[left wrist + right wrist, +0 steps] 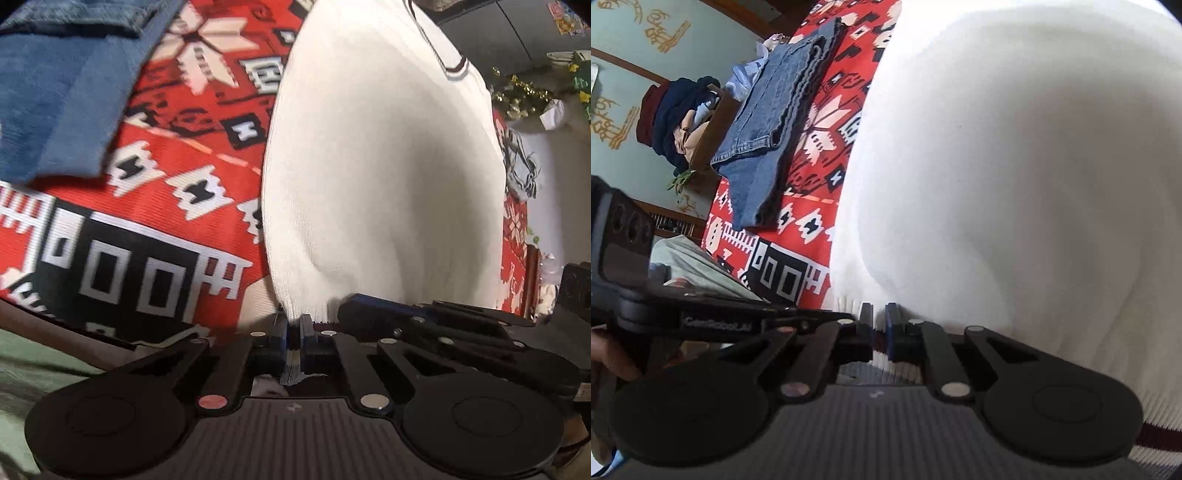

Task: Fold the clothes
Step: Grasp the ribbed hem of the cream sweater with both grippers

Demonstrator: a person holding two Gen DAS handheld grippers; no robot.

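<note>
A white knit sweater (380, 166) with a dark stripe at its ribbed edge lies over a red patterned cloth (177, 184). My left gripper (295, 325) is shut on the sweater's ribbed hem, with cloth pinched between its blue pads. The right gripper shows beside it in the left wrist view as black links (443, 321). In the right wrist view the sweater (1015, 166) fills the right side, and my right gripper (880, 321) is shut on its ribbed hem. Folded blue jeans (775, 122) lie on the red cloth to the left.
The same folded jeans (55, 92) lie at the upper left of the left wrist view. A box with dark clothes (683, 122) stands beyond the red cloth's (827, 147) left edge. Ornaments and a grey cabinet (517, 33) are at the far right. A hand (609, 354) holds the left gripper.
</note>
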